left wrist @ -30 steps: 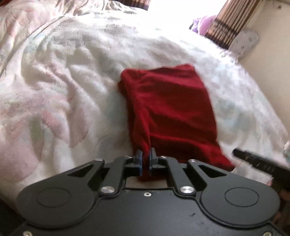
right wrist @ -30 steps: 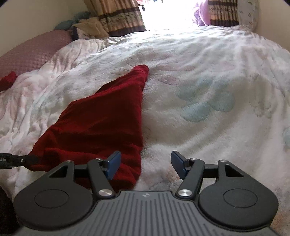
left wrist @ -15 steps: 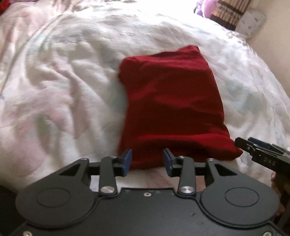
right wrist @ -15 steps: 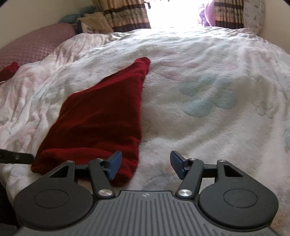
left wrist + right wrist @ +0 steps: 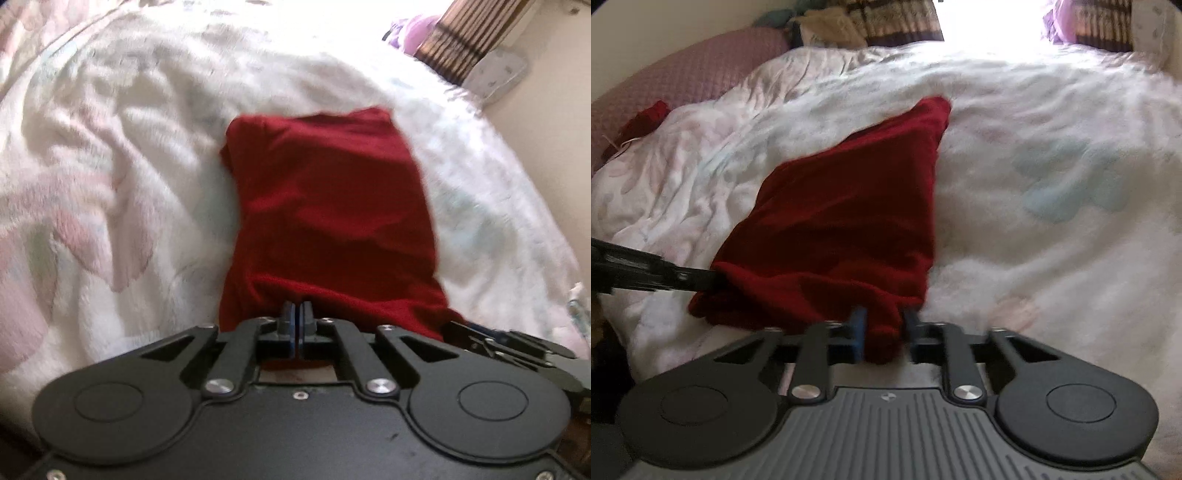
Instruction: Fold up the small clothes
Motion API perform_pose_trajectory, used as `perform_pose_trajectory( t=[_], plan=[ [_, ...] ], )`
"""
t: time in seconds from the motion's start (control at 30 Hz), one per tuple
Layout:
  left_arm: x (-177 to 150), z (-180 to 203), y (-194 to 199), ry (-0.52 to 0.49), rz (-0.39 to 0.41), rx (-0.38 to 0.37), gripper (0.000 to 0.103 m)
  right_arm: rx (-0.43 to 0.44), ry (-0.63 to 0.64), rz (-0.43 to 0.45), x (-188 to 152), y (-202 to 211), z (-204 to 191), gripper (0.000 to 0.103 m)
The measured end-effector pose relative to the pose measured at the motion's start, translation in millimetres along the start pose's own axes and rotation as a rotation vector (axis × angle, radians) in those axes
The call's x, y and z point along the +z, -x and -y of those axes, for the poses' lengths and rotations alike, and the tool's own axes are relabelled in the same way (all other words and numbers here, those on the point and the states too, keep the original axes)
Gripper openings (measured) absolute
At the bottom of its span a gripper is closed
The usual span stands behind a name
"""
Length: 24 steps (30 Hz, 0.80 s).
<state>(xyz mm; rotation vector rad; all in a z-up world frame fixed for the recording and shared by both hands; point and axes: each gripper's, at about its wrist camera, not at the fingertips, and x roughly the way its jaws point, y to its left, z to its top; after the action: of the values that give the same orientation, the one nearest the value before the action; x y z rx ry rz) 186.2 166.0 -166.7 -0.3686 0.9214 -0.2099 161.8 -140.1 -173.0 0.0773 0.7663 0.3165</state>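
My left gripper [image 5: 296, 317] is pressed together on the near hem of the red cloth [image 5: 328, 206]. My right gripper [image 5: 882, 328] pinches a bunched fold at the near right corner, fingers not fully together around the wad. The cloth lies flat on the white blanket [image 5: 122, 155], running away from me toward the far edge. It looks soft, light and limp, so I judge it will sag between grips and drag on the fuzzy blanket. Holding both near corners seems right for carrying the hem over to the far edge [image 5: 932, 107].
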Motion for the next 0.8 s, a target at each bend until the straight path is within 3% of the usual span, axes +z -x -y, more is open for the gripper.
perform_pose_trajectory(
  t=[0.17, 0.3, 0.43, 0.47, 0.57, 0.6, 0.67, 0.8],
  plan=[
    [-5.9, 3.6, 15.9, -0.091, -0.03, 0.008, 0.0, -0.038, 0.041, 0.004, 0.5, 14.6, -4.6, 0.009],
    [-20.5, -12.0, -3.1, -0.122, -0.156, 0.164, 0.0, -0.107, 0.023, -0.065, -8.0, 7.8, 1.0, 0.006],
    [-15.2, -6.9, 2.9, -0.114, -0.12, 0.103, 0.001, -0.164, 0.01, -0.08, -13.1, 4.3, 4.4, 0.005],
    [-13.1, -3.3, 5.4, -0.117, -0.102, 0.08, 0.003, -0.163, 0.008, -0.057, -11.8, 8.5, 4.1, 0.01],
    [-11.5, 3.0, 3.4, -0.142, -0.078, 0.063, 0.039, -0.154, 0.027, 0.0, -7.7, 20.0, -1.0, 0.032],
    [-10.7, 4.7, 1.4, -0.144, -0.079, 0.059, 0.04, -0.129, 0.036, 0.0, -6.9, 21.8, -2.7, 0.037],
    [-8.5, 6.9, -6.4, -0.142, -0.1, 0.054, 0.045, -0.079, 0.056, 0.002, -7.4, 21.7, -4.7, 0.06],
    [-6.5, 7.0, -28.1, -0.152, -0.139, 0.066, 0.047, -0.083, 0.125, -0.01, -11.3, 9.0, -17.4, 0.064]
  ],
)
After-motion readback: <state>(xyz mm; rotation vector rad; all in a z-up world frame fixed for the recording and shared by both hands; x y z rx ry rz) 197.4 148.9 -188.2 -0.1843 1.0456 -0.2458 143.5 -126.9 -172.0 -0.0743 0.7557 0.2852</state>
